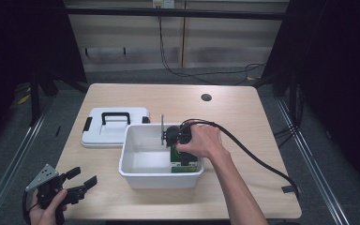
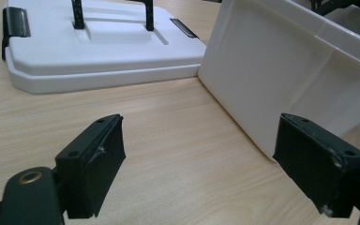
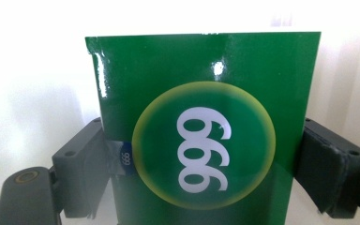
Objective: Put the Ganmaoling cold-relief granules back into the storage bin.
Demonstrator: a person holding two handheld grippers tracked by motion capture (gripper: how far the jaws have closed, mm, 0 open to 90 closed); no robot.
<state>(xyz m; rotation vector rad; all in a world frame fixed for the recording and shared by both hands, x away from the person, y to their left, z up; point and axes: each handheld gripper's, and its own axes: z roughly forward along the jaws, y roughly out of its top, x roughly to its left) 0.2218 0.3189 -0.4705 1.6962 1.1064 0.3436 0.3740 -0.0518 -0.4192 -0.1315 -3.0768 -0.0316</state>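
- At centre frame, my right hand-held gripper (image 3: 201, 159) clamps the green box (image 3: 201, 117) inside the white bin (image 1: 136, 174).
- Lower left, my left hand-held gripper (image 2: 201, 159) hangs apart over the bench (image 2: 168, 140).

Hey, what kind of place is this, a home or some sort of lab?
Probably a lab or recording workspace: a bare wooden table framed by dark curtains, loose cables on the floor, and a cabled tool in hand.

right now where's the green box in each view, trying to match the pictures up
High view: the green box stands inside the white bin, at its right end, under the right gripper.
Right gripper view: it fills the middle, between the jaws, white circled 999 print facing the camera.
Left gripper view: hidden behind the bin wall.
Shared landmark: the white bin, whose pale inside glows behind the box in the right gripper view.
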